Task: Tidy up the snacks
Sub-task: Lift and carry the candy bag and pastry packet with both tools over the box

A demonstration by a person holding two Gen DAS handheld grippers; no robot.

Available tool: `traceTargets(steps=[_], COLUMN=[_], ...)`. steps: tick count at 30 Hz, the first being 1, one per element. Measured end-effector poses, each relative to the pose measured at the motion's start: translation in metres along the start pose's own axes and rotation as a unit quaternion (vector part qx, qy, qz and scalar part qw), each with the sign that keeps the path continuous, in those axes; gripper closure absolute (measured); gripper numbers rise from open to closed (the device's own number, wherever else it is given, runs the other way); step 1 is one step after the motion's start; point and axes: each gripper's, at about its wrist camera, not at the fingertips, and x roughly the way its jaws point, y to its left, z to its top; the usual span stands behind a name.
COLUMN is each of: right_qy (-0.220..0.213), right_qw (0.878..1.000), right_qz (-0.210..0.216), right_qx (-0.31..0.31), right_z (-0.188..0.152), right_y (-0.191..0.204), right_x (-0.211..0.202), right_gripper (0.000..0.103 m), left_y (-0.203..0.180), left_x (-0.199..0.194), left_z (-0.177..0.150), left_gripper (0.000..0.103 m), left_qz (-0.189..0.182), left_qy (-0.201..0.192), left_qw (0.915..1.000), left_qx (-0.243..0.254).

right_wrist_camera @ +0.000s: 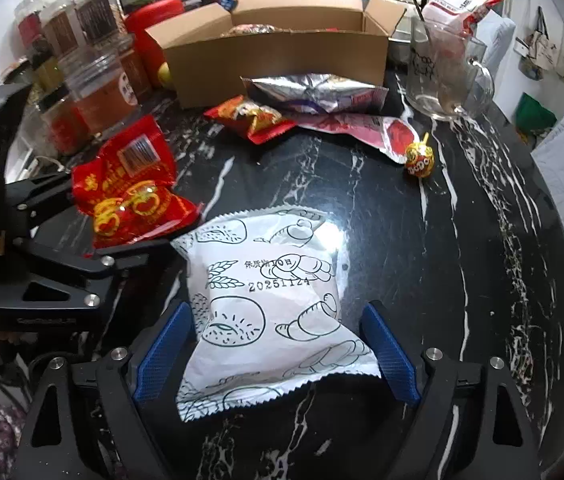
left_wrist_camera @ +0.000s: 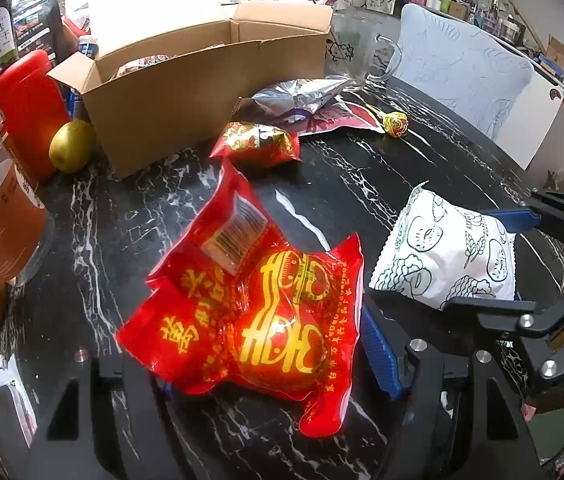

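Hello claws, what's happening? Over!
Both claws open. Left claw around red packet, right claw around white packet. Box open, other snacks in front.

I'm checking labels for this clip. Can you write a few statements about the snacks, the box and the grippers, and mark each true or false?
1. The white packet lies between the right gripper's blue fingers. True.
2. The cardboard box is closed. False: its flaps stand open.
3. The lollipop lies inside the box. False: it lies on the black marble table.
4. The left gripper straddles a red packet. True.
5. The glass mug stands beside the box. True.
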Motion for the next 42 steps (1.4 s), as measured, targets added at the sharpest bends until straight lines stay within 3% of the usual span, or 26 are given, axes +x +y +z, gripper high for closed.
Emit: traceTargets(steps=[2,7,9,11,15,24,42], right_qy=[0.002,-0.003,-0.01,-0.026,-0.049,-0.057,-0.095], right_qw=[1.0,1.0,1.0,0.999,0.999,0.998,0.994], right_qz=[0.002,-0.013,-0.021,-0.019,-0.015,0.016,0.023], right_qx=[0.002,-0.008,-0.012,-0.012,0.01,0.032,0.039], right_z=[0.001,0.002,0.001,0.0,-0.001,-0.005,-0.009], right_y=[0.0,0.005,0.007,0.008,0.006,0.009,0.02], right_x=[0.003,0.007,0.007,0.004,0.001,-0.006,-0.044], right_gripper=[0.011,0.011,0.019,0.04,0.045,0.046,0.046], left_y=[0.003,0.007,0.008,0.007,0.009,0.014,0.013], left_x=[-0.003,-0.007,-0.008,-0.008,-0.007,-0.017,-0.064], left_z=[-0.001,-0.002,-0.003,-0.003,-0.003,-0.007,0.001], left_gripper=[0.039,0.044,0.045,0.045,0.045,0.046,0.046], left_qz=[0.001,-0.008,-0.014,-0.014,-0.021,-0.025,-0.028], left_qy=[-0.006,-0.009,-0.008,-0.007,-0.005,-0.015,-0.064], left_qw=[1.0,0.9997,0.9995,0.9995,0.9991,0.9981,0.9958], left_qx=[-0.007,-0.023,-0.027,-0.027,-0.036,-0.055,-0.058])
